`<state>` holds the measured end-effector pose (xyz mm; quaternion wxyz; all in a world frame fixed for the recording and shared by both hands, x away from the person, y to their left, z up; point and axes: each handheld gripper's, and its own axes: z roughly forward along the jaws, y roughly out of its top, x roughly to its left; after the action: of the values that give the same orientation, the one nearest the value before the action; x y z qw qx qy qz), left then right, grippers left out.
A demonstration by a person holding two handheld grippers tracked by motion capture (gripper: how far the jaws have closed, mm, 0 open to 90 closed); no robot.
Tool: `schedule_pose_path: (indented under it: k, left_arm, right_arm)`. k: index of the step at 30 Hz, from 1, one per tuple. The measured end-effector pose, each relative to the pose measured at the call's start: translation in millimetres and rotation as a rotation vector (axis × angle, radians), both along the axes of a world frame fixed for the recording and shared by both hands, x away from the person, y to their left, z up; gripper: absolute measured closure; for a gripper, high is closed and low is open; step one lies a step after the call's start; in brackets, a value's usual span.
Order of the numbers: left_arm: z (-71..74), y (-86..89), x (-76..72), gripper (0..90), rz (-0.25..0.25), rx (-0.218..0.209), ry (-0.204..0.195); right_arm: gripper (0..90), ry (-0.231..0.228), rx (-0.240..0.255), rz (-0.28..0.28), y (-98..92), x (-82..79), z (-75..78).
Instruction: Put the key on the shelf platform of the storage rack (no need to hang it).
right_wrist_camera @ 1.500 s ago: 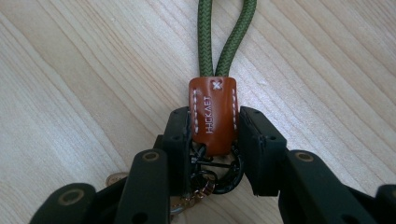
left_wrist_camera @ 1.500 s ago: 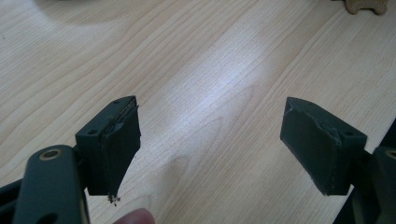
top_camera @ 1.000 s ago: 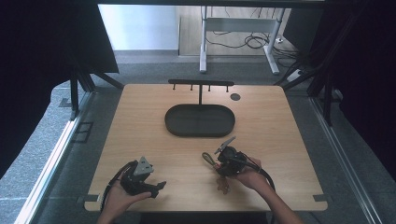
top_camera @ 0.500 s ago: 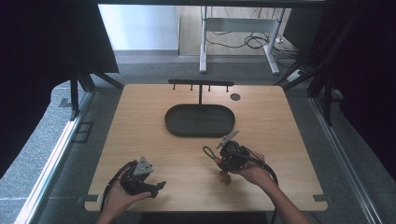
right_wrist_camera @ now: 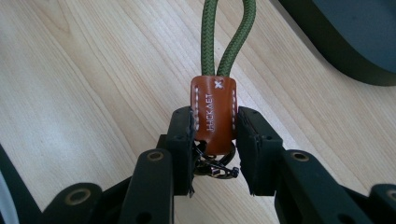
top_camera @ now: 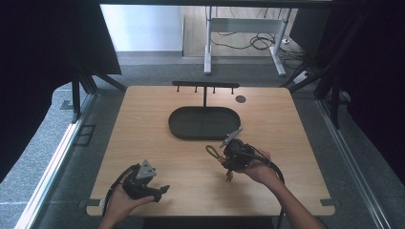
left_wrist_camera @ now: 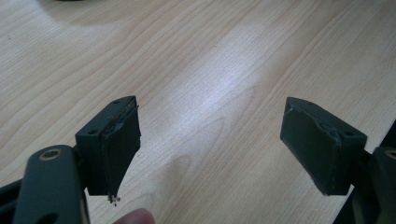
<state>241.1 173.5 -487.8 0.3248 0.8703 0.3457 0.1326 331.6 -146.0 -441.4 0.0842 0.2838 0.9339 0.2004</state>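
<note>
A keychain with a brown leather tab (right_wrist_camera: pixel 214 112) and a green cord loop (right_wrist_camera: pixel 229 32) sits between the jaws of my right gripper (right_wrist_camera: pixel 215 135), which is shut on the tab. A dark metal ring (right_wrist_camera: pixel 215 169) hangs under the tab. In the high view the right gripper (top_camera: pixel 224 156) is held above the table's front middle, the cord loop (top_camera: pixel 212 152) sticking out to its left. My left gripper (top_camera: pixel 162 190) rests low at the front left. Its jaws stand wide open over bare wood, as the left gripper (left_wrist_camera: pixel 210 140) view shows.
A black oval tray (top_camera: pixel 174 126) lies at the table's middle, just beyond the right gripper, and its rim (right_wrist_camera: pixel 345 51) is close by. Behind it stands a black rack (top_camera: pixel 205 86) with small hooks. A dark round disc (top_camera: pixel 240 99) sits at the back right.
My right hand has risen a little with the keychain, lifting it off the wood and slightly toward the tray. The left hand has stayed put.
</note>
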Motion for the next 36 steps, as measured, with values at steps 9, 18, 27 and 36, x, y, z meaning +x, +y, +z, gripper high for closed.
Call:
schedule_pose_path:
  k: [9, 18, 27, 36]
  left_arm:
    - [-0.4, 0.5, 0.4, 20.4, 0.000, 0.000, 0.001]
    - [-1.5, 2.1, 1.2, 20.4, 0.004, -0.003, 0.003]
    - [-1.2, 2.2, 1.1, 20.4, 0.005, -0.003, 0.002]
    - [-1.3, 2.2, 1.2, 20.4, 0.003, -0.003, 0.003]
  right_arm:
    - [67.8, 0.005, -0.011, 0.011, 2.9, 5.5, 7.3]
    - [67.8, -0.002, -0.013, 0.018, 9.8, 13.1, 16.0]
    - [67.8, 0.002, -0.014, 0.026, 16.0, 20.0, 21.4]
    - [67.7, 0.000, -0.010, 0.029, 17.9, 26.4, 26.9]
